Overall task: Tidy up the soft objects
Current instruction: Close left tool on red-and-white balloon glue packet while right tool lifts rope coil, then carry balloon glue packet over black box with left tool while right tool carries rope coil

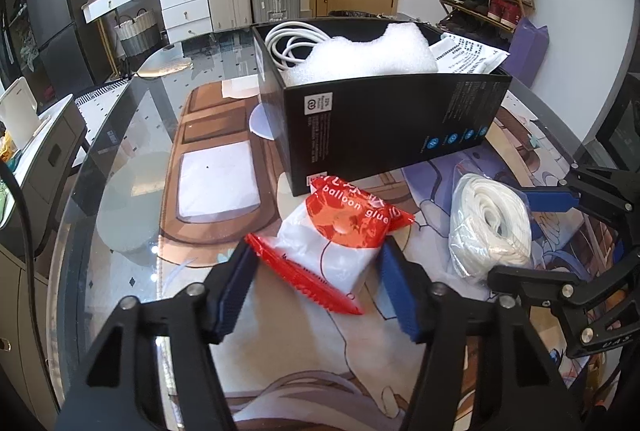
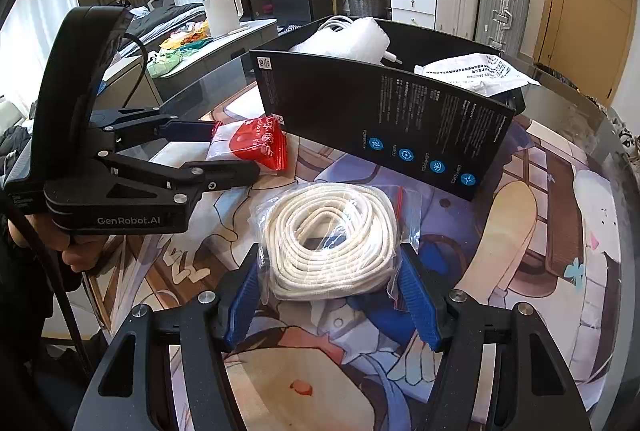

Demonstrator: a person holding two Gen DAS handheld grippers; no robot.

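Rope coil bag point(image 2: 332, 243) lies between the spread fingers of the right gripper point(image 2: 332, 291) — balloon glue packet point(image 1: 340, 235) inside the open left gripper point(image 1: 316, 283); black box point(image 1: 384, 111) stands at 12 o'clock.

Red-and-white balloon glue packet point(image 1: 340, 235), white rope coil point(image 2: 332, 243), black box point(image 1: 384, 127)
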